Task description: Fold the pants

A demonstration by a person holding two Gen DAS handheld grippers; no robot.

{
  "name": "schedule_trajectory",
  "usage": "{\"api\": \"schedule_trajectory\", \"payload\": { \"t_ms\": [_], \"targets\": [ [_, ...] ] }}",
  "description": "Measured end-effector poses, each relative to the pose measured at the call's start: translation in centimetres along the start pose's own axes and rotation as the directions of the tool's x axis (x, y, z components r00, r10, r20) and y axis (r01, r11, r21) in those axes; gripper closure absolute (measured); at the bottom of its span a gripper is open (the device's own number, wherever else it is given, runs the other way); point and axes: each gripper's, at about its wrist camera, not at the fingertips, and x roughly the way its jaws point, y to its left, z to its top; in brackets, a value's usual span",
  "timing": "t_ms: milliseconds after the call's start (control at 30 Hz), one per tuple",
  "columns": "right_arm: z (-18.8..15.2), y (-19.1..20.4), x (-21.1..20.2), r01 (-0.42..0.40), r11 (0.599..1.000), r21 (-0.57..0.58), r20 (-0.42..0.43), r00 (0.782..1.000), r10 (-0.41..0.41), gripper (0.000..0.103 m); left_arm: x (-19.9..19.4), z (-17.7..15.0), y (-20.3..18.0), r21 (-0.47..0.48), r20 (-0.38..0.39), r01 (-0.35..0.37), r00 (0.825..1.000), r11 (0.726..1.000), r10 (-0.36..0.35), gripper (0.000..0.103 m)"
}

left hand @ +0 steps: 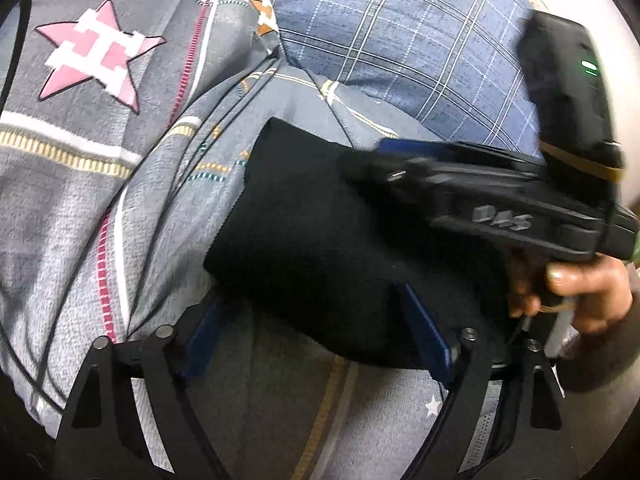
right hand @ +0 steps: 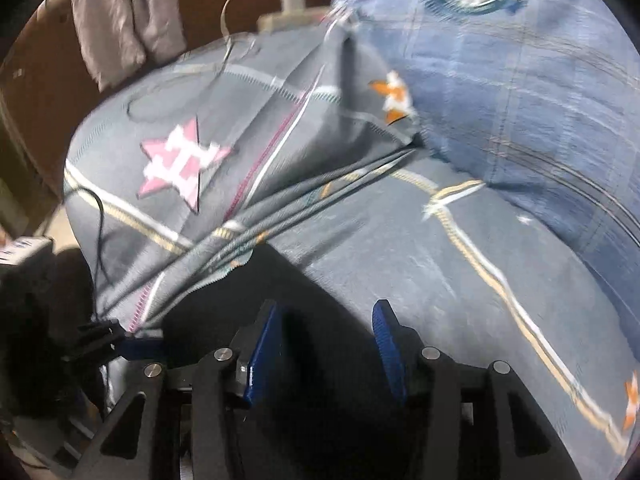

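Observation:
The black pants point(left hand: 320, 240) lie as a folded, roughly square bundle on the grey bedcover point(left hand: 80, 200). My left gripper point(left hand: 310, 294) stands open and wide at the bundle's near edge; its blue fingers point(left hand: 428, 340) do not press on the cloth. My right gripper point(left hand: 372, 160), held by a hand point(left hand: 580, 288), hovers over the bundle's far right corner. In the right wrist view the right gripper point(right hand: 326, 306) is open above the dark pants point(right hand: 320, 280), its blue fingers point(right hand: 388, 352) apart with nothing pinched. The left gripper's point(right hand: 120, 344) blue tip shows at the left edge.
The bedcover carries a pink star point(left hand: 100, 56) and striped lines. A blue checked quilt point(left hand: 400, 40) lies bunched behind the pants. A thin black cable point(right hand: 100, 216) runs over the cover's left edge. A grey garment point(right hand: 124, 20) hangs by a brown wall beyond the bed.

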Motion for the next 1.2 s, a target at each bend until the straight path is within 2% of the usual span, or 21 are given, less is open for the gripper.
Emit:
{"api": "schedule_trajectory", "payload": {
  "t_ms": [100, 267, 400, 467, 500, 533, 600, 667, 767, 833, 900, 933, 967, 1000, 1033, 1067, 1100, 1133, 1167, 1200],
  "targets": [
    [0.2, -0.1, 1.9, -0.023, 1.0, -0.001, -0.028, 0.999, 0.023, 0.055, 0.3, 0.3, -0.1, 0.014, 0.003, -0.004, 1.0, 1.0, 0.004, 0.016],
    [0.0, -0.4, 2.8, -0.059, 0.996, 0.061, 0.005, 0.998, 0.059, 0.053, 0.8, 0.6, -0.3, 0.028, 0.011, -0.023, 1.0, 0.999, 0.023, 0.016],
    [-0.2, 0.5, 2.4, -0.042, 0.997, 0.072, 0.045, 0.998, 0.039, 0.075, 1.0, 0.7, -0.2, 0.041, 0.024, -0.023, 0.999, 0.999, 0.022, 0.016],
    [-0.4, 1.0, 1.6, -0.021, 0.997, 0.078, 0.073, 0.997, 0.015, 0.081, 0.9, 0.9, -0.3, 0.05, 0.034, -0.011, 0.999, 0.999, 0.009, 0.041],
    [-0.5, 1.0, 1.2, -0.022, 0.996, 0.089, 0.084, 0.996, 0.015, 0.085, 0.9, 1.0, -0.4, 0.062, 0.026, 0.008, 1.0, 0.998, -0.01, 0.064],
    [-0.6, 0.8, 0.4, -0.029, 0.993, 0.111, 0.109, 0.994, 0.017, 0.087, 0.7, 1.1, -0.5, 0.073, 0.021, 0.016, 1.0, 0.997, -0.017, 0.067],
    [-0.8, 0.6, -1.7, -0.049, 0.99, 0.134, 0.167, 0.986, 0.027, 0.09, -0.7, 1.3, -1.5, 0.123, 0.068, 0.027, 0.997, 0.992, -0.036, 0.074],
    [-1.4, 0.3, -5.5, -0.066, 0.986, 0.152, 0.256, 0.966, 0.025, 0.09, -2.4, 1.5, -2.6, 0.17, 0.106, 0.046, 0.992, 0.984, -0.065, 0.076],
    [-3.0, -0.6, -10.8, -0.074, 0.978, 0.193, 0.361, 0.932, -0.001, 0.091, -5.3, 2.0, -6.1, 0.273, 0.162, 0.118, 0.973, 0.955, -0.167, 0.077],
    [-5.3, -1.7, -15.2, -0.076, 0.965, 0.25, 0.439, 0.897, -0.043, 0.091, -6.8, 1.8, -9.1, 0.365, 0.172, 0.174, 0.953, 0.915, -0.25, 0.077],
    [-8.0, -3.0, -18.5, -0.081, 0.946, 0.313, 0.488, 0.868, -0.087, 0.091, -6.9, 1.2, -12.6, 0.456, 0.127, 0.238, 0.936, 0.858, -0.327, 0.077],
    [-10.1, -3.8, -20.1, -0.067, 0.931, 0.358, 0.505, 0.853, -0.133, 0.096, -6.1, 0.6, -14.4, 0.492, 0.076, 0.277, 0.931, 0.826, -0.358, 0.077],
    [-12.2, -4.6, -21.3, -0.049, 0.912, 0.406, 0.508, 0.842, -0.181, 0.102, -5.5, 0.3, -15.3, 0.506, 0.04, 0.3, 0.928, 0.809, -0.369, 0.077],
    [-13.9, -5.4, -22.1, -0.048, 0.889, 0.455, 0.502, 0.838, -0.212, 0.102, -3.5, -0.6, -17.1, 0.524, -0.023, 0.335, 0.925, 0.783, -0.38, 0.077],
    [-16.1, -6.5, -22.6, -0.052, 0.852, 0.522, 0.485, 0.839, -0.246, 0.102, -2.4, -1.0, -18.0, 0.531, -0.051, 0.349, 0.923, 0.772, -0.382, 0.077],
    [-18.3, -7.5, -22.6, -0.017, 0.804, 0.594, 0.438, 0.846, -0.306, 0.102, 0.2, -1.9, -19.3, 0.535, -0.12, 0.376, 0.92, 0.757, -0.372, 0.077],
    [-19.6, -7.7, -22.6, 0.018, 0.776, 0.63, 0.399, 0.85, -0.344, 0.102, 1.9, -2.4, -20.0, 0.526, -0.173, 0.392, 0.918, 0.755, -0.357, 0.077],
    [-21.3, -8.1, -22.4, 0.054, 0.735, 0.676, 0.343, 0.859, -0.379, 0.101, 2.8, -2.7, -20.3, 0.519, -0.201, 0.4, 0.916, 0.755, -0.347, 0.077],
    [-22.3, -8.3, -22.4, 0.056, 0.714, 0.698, 0.321, 0.867, -0.382, 0.101, 3.4, -3.1, -20.5, 0.513, -0.227, 0.416, 0.909, 0.751, -0.349, 0.077],
    [-23.4, -8.1, -22.5, 0.047, 0.699, 0.713, 0.315, 0.87, -0.379, 0.1, 3.1, -3.3, -20.6, 0.529, -0.233, 0.427, 0.904, 0.734, -0.358, 0.077]
  ]
}}
